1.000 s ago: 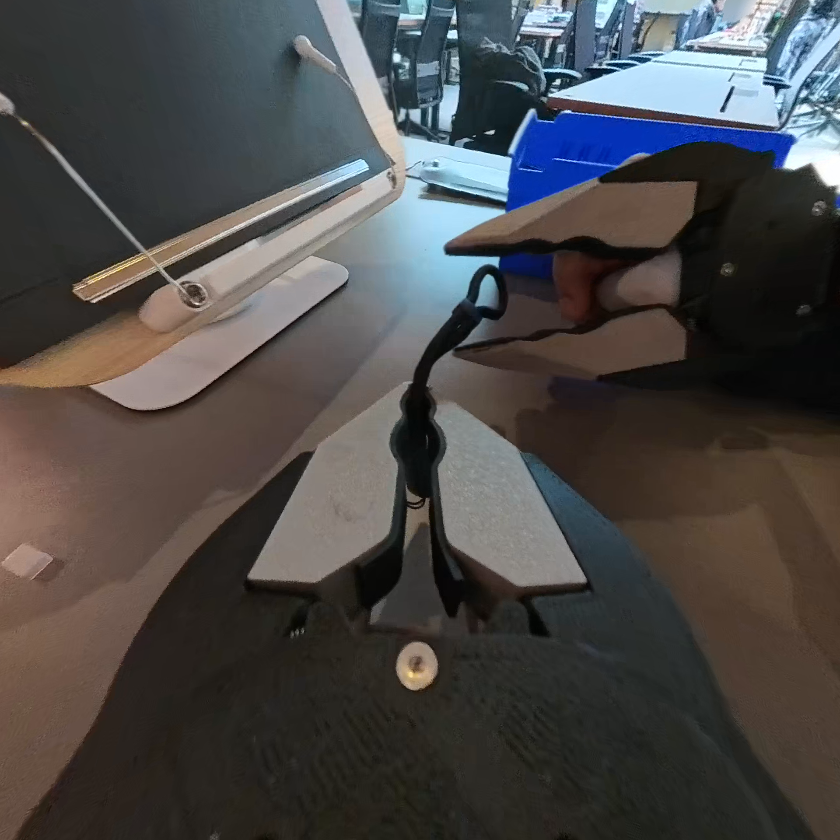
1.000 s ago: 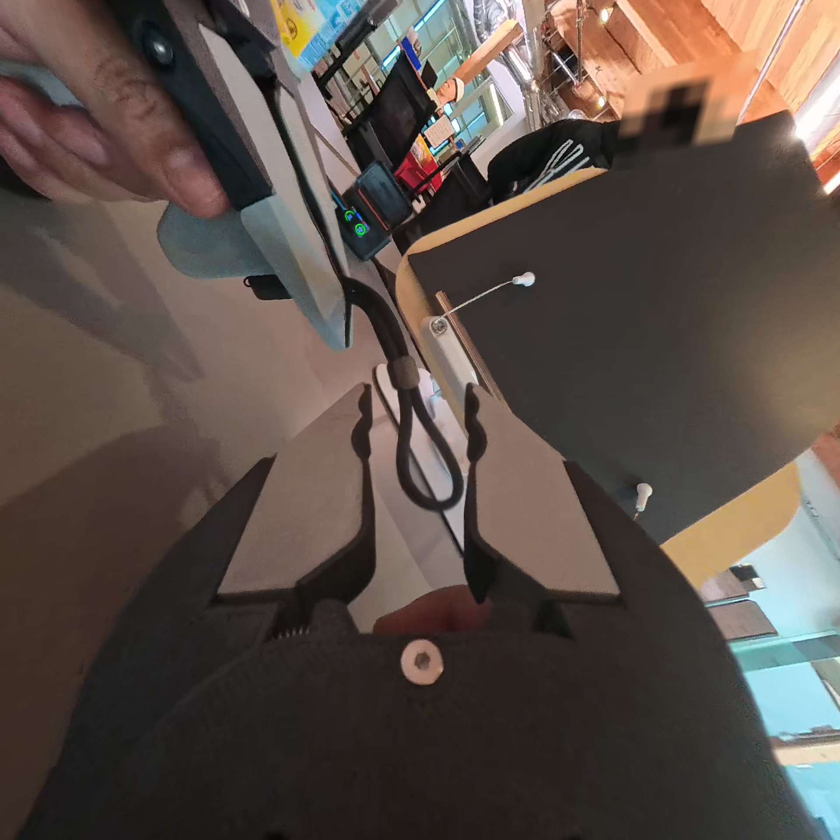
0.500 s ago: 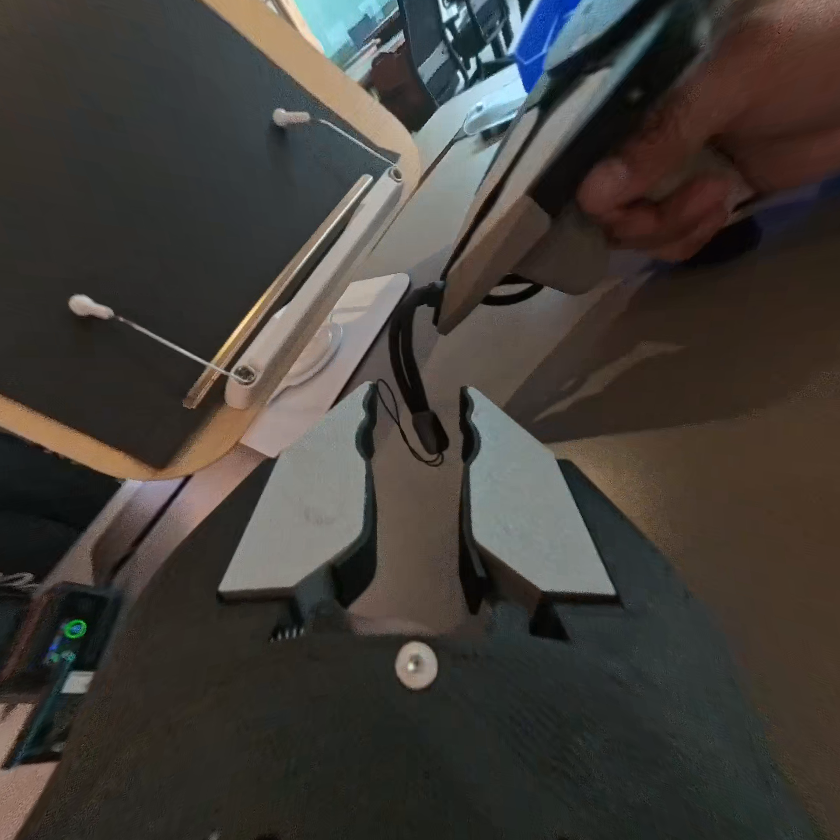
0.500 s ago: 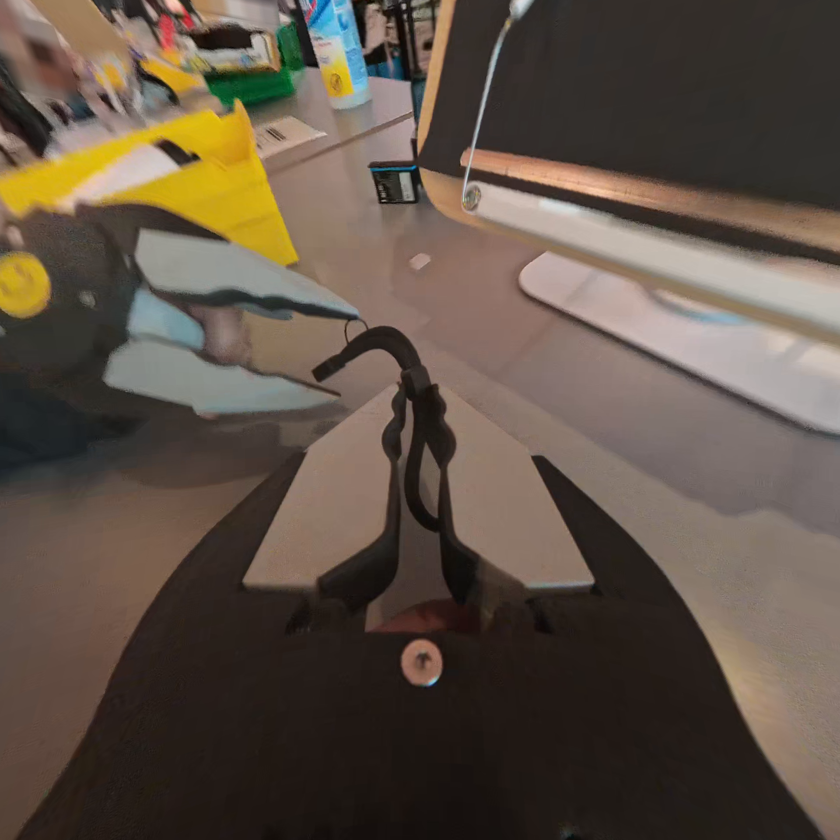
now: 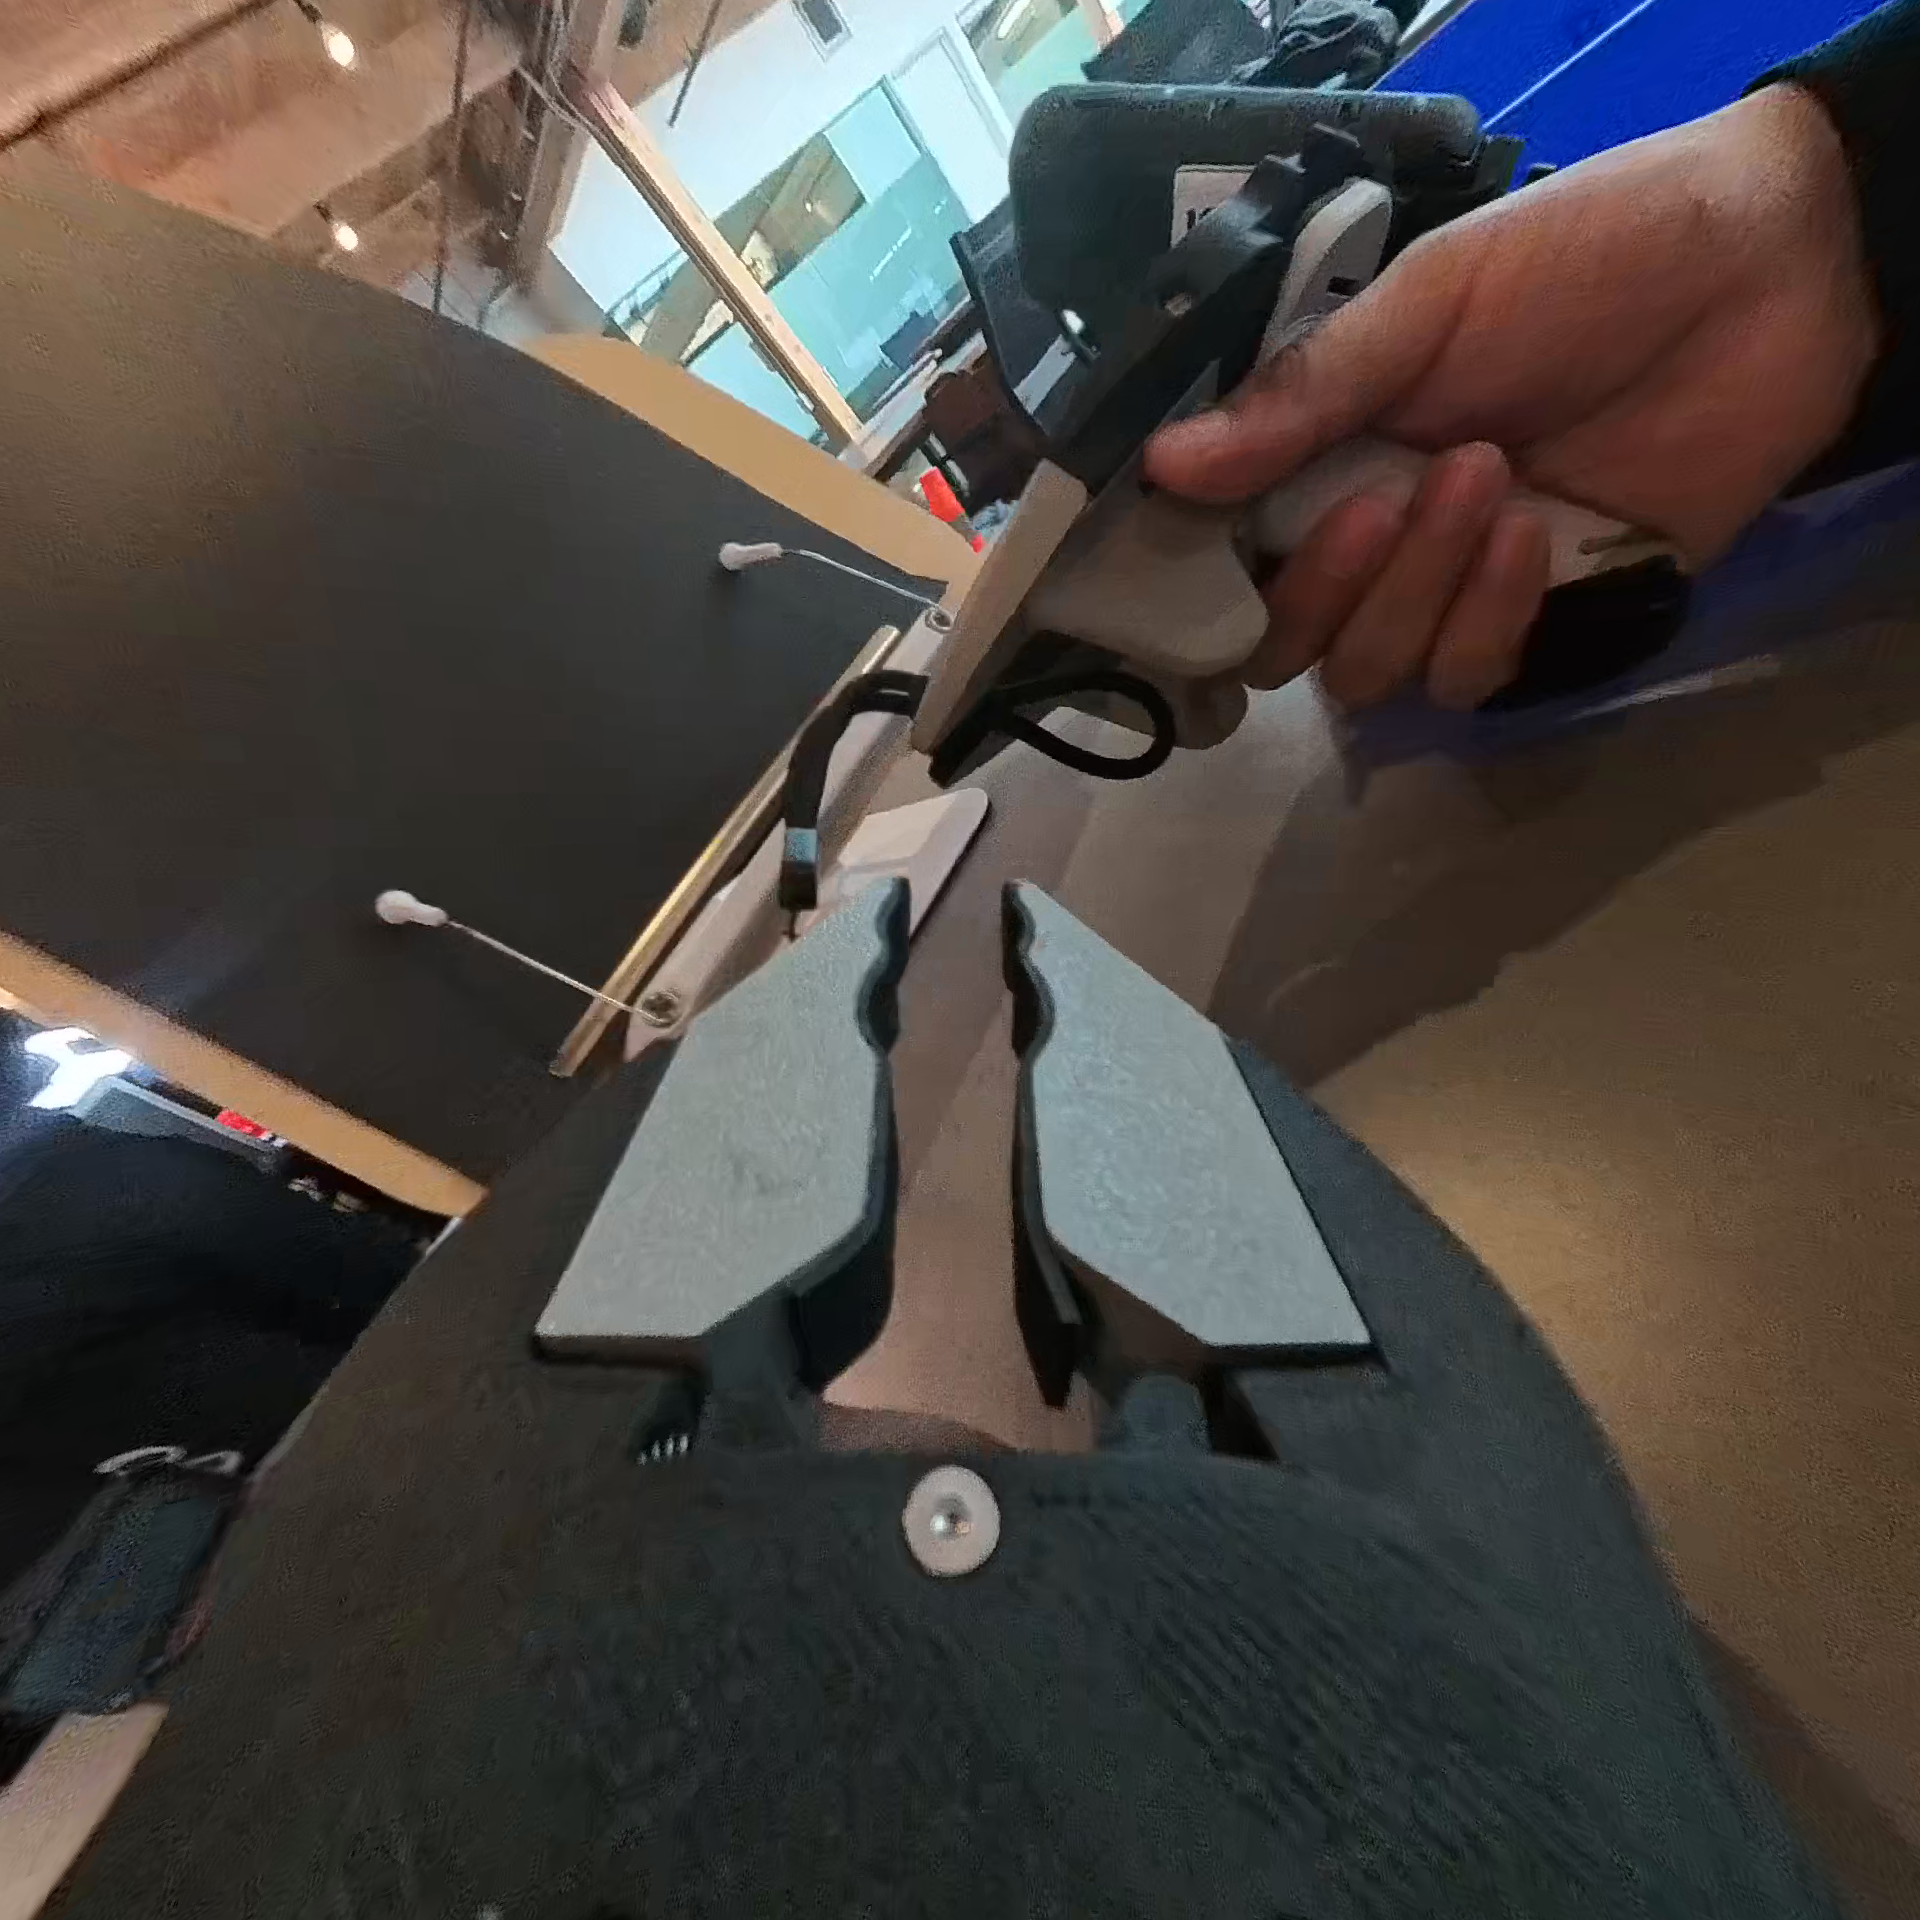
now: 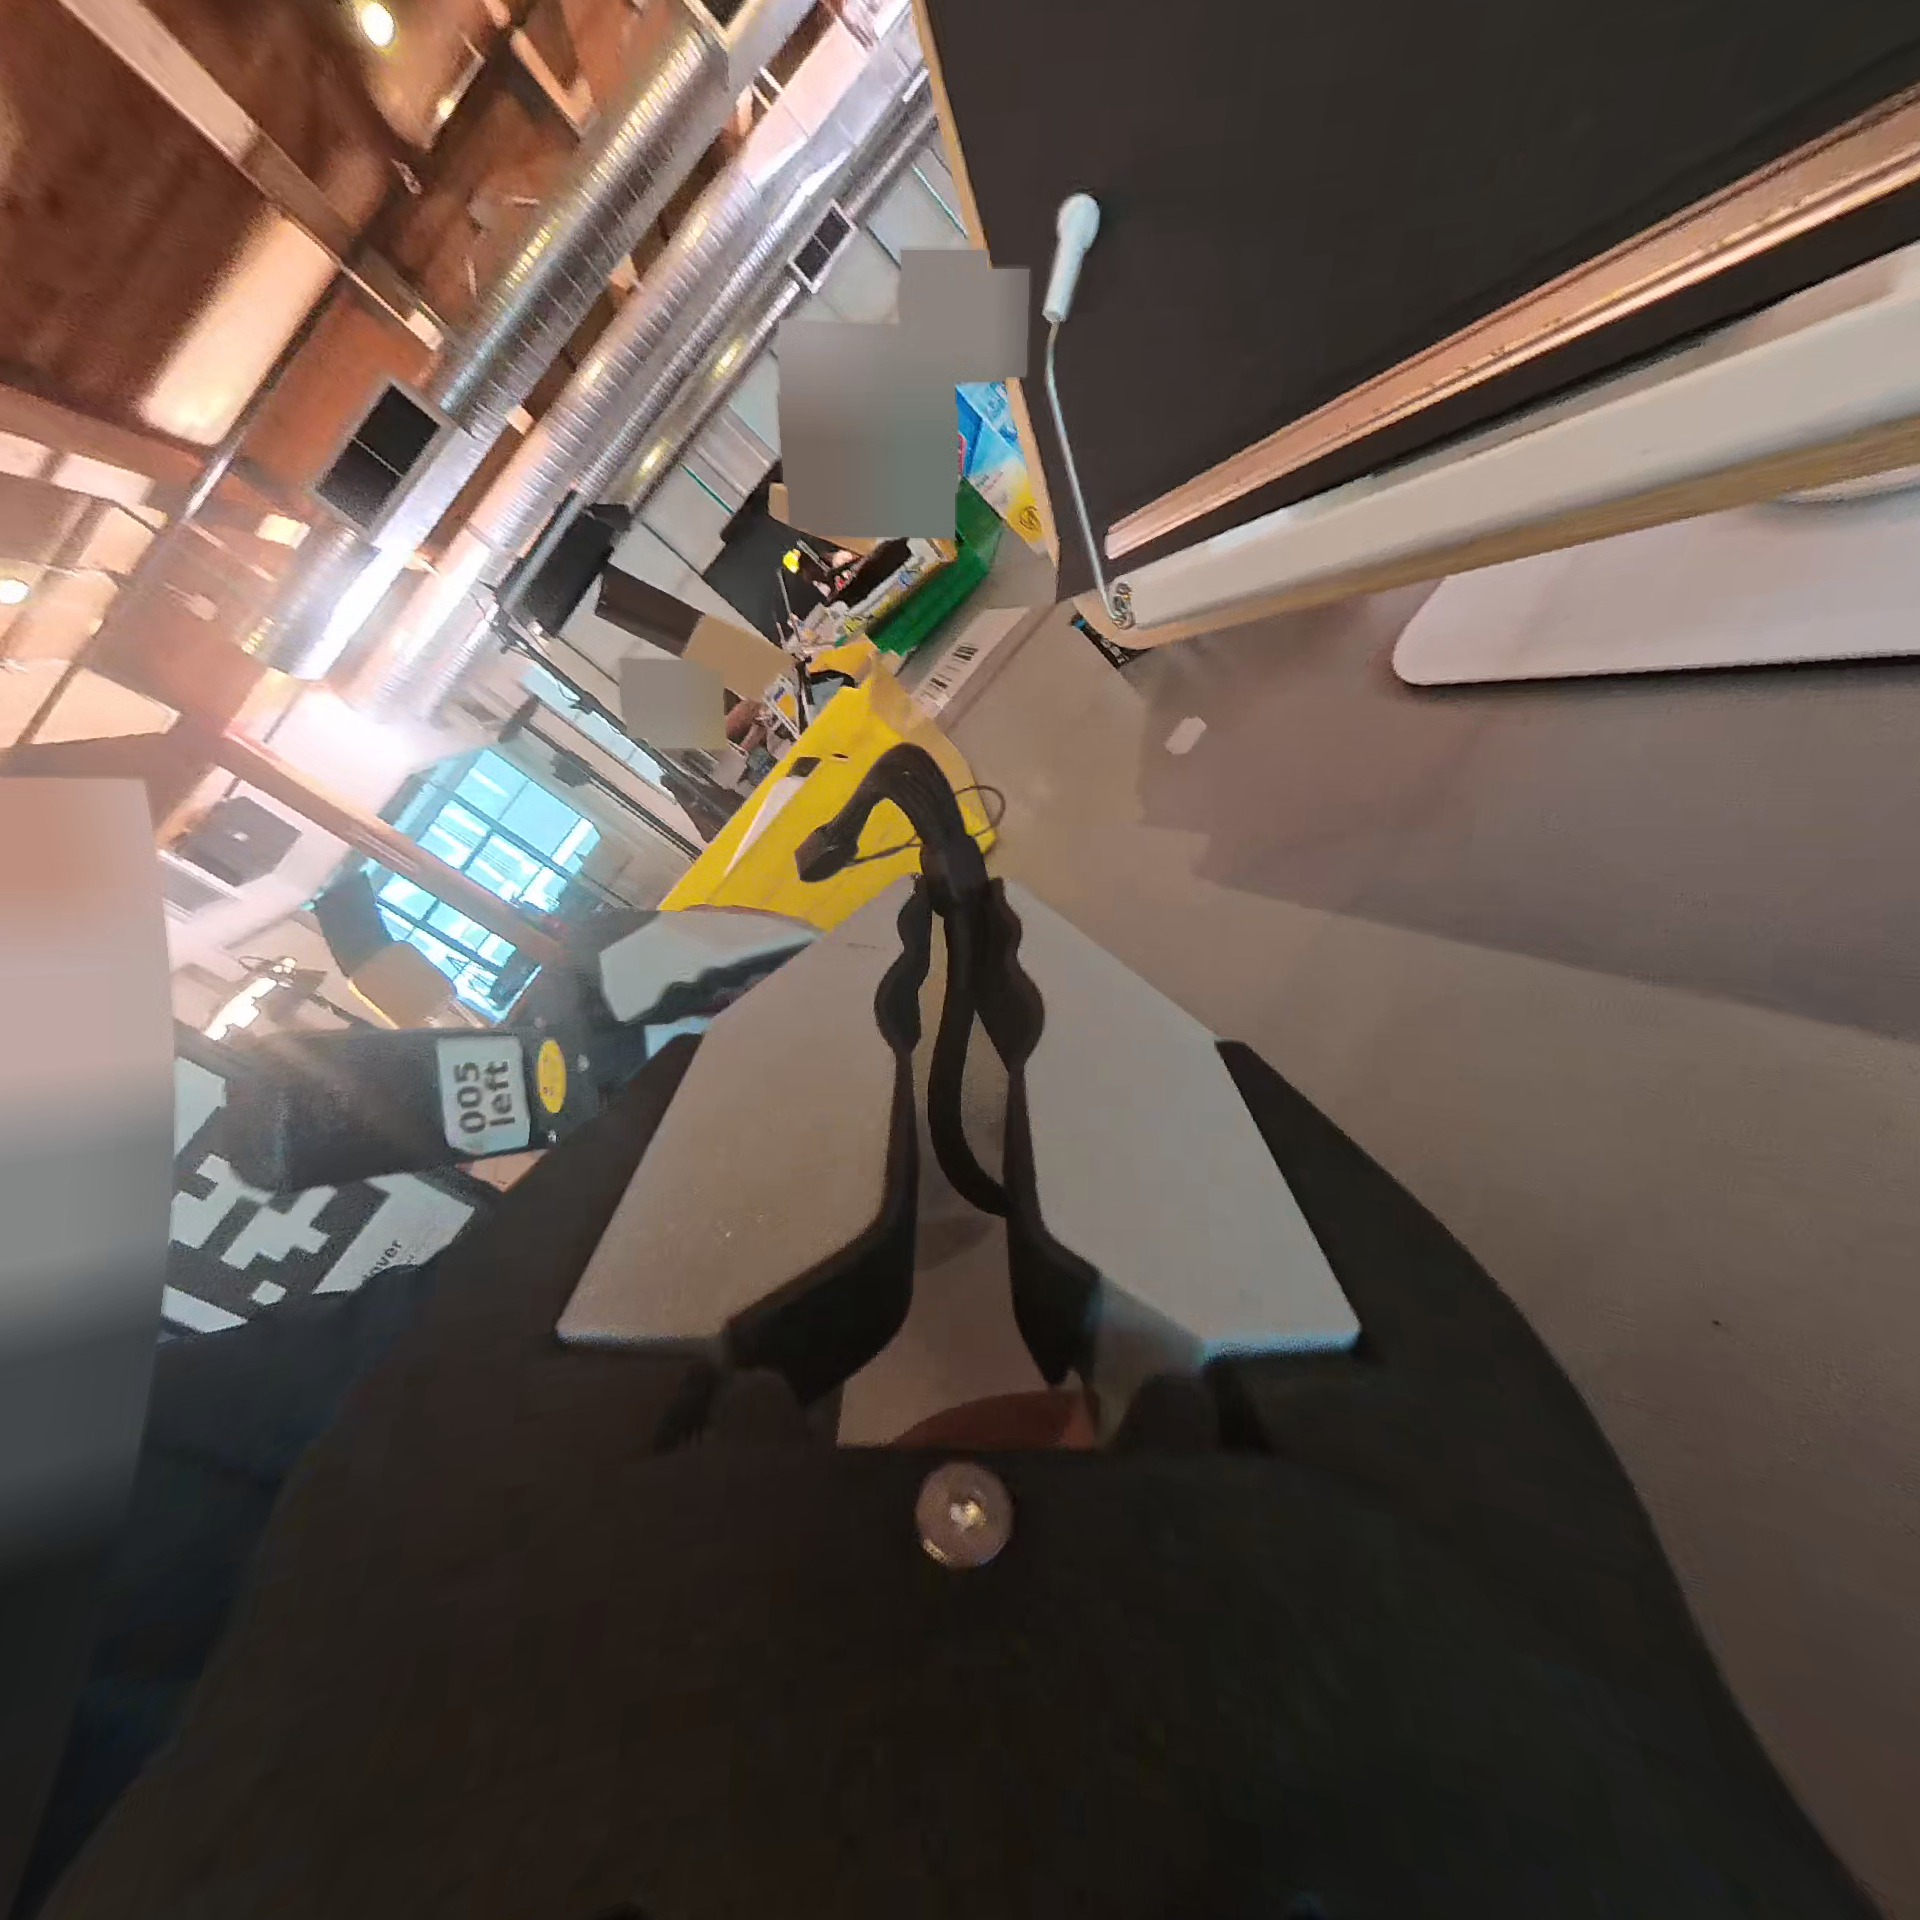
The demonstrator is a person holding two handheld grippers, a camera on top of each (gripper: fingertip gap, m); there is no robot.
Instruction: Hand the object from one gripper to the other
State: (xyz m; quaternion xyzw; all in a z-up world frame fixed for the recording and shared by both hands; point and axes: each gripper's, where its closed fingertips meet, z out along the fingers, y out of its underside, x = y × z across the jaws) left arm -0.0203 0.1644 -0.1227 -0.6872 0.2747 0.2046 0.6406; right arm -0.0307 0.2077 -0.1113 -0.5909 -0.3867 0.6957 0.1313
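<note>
The object is a black cord strap. In the right wrist view my right gripper [image 6: 956,904] is shut on the strap [image 6: 914,800], whose short end curls out past the fingertips. In the left wrist view the right gripper [image 5: 940,732], held by a hand [image 5: 1558,364], hangs above and ahead with the strap [image 5: 805,769] dangling from its tip. My left gripper [image 5: 954,904] is open and empty, its left fingertip just below and right of the strap's hanging end. The left gripper [image 6: 727,971] also shows at the left of the right wrist view, partly hidden.
A black book stand [image 5: 312,623] with a wooden edge and white base [image 6: 1662,613] stands close on the brown table [image 5: 1558,1143]. A yellow bin [image 6: 821,821] lies beyond the left gripper. A blue bin [image 5: 1558,83] is behind the hand. Some 5 cm of space lies between my two pairs of fingers.
A second ago my left gripper was shut on the strap and the right was open around its loop. The right gripper shut on it, the left opened, and the strap now hangs from the right alone.
</note>
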